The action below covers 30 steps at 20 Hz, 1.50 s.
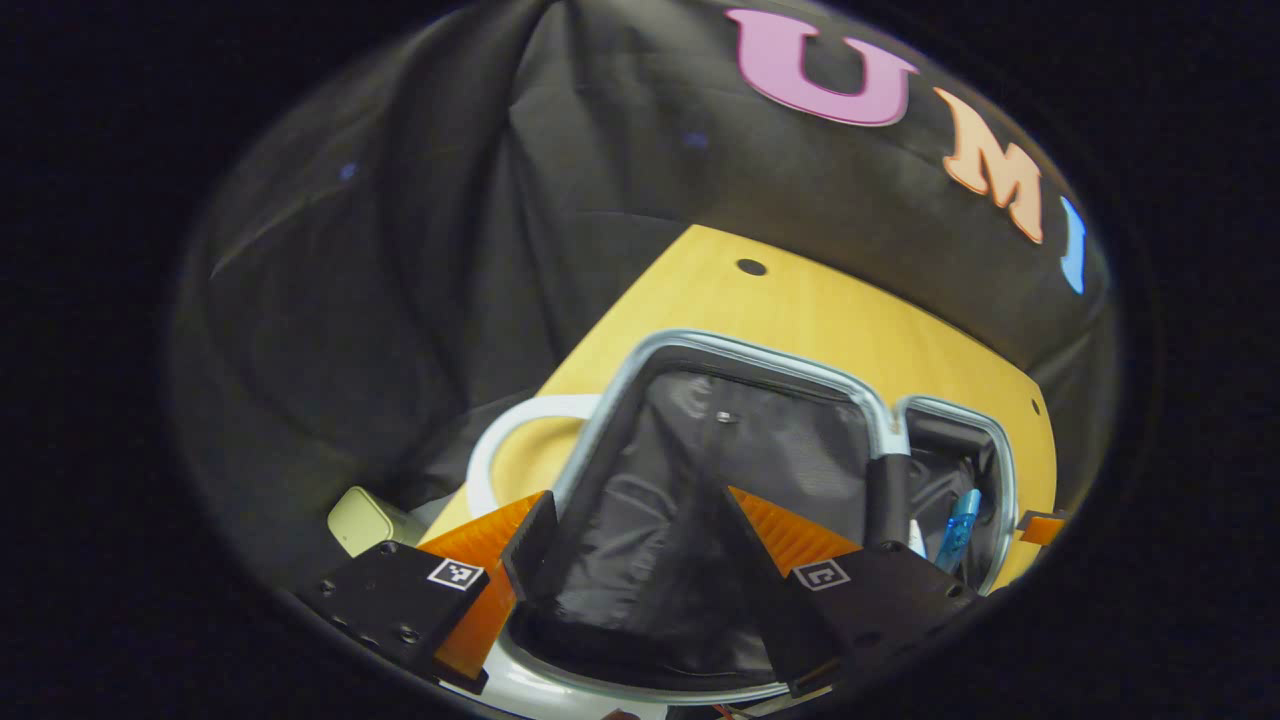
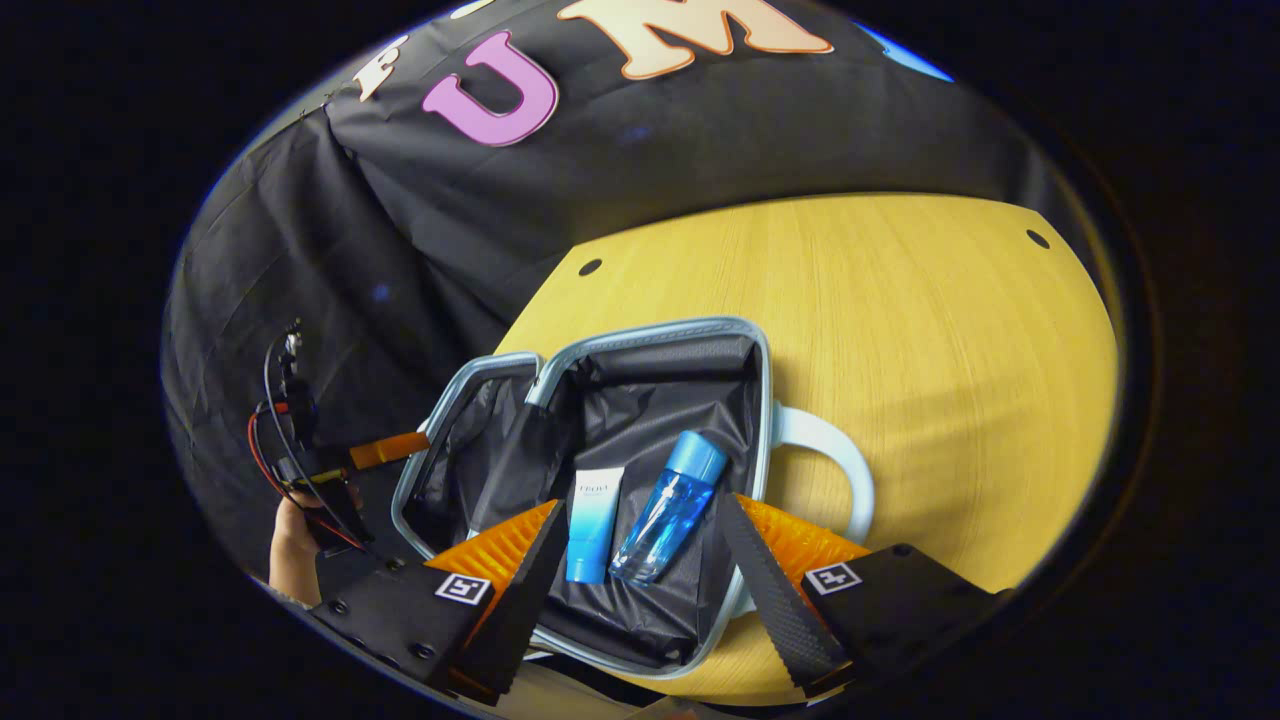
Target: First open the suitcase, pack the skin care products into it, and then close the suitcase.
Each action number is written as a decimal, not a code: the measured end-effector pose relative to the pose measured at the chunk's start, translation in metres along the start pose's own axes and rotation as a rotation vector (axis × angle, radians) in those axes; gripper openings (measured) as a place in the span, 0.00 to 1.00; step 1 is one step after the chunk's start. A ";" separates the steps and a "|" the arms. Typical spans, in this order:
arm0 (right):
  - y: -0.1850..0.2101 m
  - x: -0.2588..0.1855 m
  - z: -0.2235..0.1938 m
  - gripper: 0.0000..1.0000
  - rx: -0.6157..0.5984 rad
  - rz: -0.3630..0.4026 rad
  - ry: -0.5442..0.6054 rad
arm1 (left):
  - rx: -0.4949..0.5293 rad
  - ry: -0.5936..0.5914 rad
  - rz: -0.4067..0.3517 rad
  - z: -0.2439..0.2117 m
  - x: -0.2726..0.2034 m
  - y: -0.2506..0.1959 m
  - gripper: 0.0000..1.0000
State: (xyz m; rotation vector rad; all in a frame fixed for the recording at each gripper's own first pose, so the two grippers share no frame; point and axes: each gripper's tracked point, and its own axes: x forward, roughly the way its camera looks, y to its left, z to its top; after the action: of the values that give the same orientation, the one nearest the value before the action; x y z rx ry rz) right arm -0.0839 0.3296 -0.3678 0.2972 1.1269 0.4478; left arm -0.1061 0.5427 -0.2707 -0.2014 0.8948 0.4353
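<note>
Lying open on the yellow wooden table [image 2: 900, 330], the suitcase [image 2: 640, 345] shows its black cloth lining and a shiny silver rim. Its two halves sit side by side, joined in the middle. In the right gripper view, two skin care things rest inside the nearer half: a white and blue tube [image 2: 594, 522] and a clear blue bottle [image 2: 668, 508] with a blue cap. They lie just beside each other, both slanted, with the bottle to the right of the tube. A white handle [image 2: 838, 462] sticks out from the side of that half and lies on the table.

In the left gripper view, the other half [image 1: 740, 450] of the suitcase is close up, and it looks bare inside, just black cloth. The blue bottle [image 1: 958, 528] peeks out in the far half on the right. Another white handle [image 1: 505, 432] curves out on the left side.

The right tongs [image 2: 640, 560] are spread wide above the tube and bottle and hold nothing. The left tongs [image 1: 640, 545] are spread wide too, over the bare half, and hold nothing. In the right gripper view, the left tongs show again at the far left beside the suitcase, with a hand [image 2: 295, 545] holding them.
</note>
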 end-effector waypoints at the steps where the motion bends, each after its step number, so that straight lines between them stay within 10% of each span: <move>1: -0.002 -0.002 0.006 0.98 0.004 -0.010 -0.025 | -0.017 0.004 0.021 0.003 0.005 0.014 0.95; 17: -0.019 -0.015 0.020 0.98 0.004 -0.110 -0.100 | -0.404 0.026 -0.160 0.025 0.040 0.062 0.95; 27: -0.019 -0.015 0.019 0.92 -0.011 -0.119 -0.103 | -0.454 0.049 -0.177 0.025 0.053 0.069 0.92; 30: -0.020 -0.018 0.019 0.93 -0.021 -0.126 -0.109 | -0.427 0.108 -0.158 0.009 0.064 0.073 0.65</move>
State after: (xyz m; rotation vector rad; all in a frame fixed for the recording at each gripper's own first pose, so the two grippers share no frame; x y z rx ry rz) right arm -0.0691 0.3034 -0.3547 0.2285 1.0277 0.3282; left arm -0.0971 0.6297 -0.3151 -0.6872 0.8759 0.4675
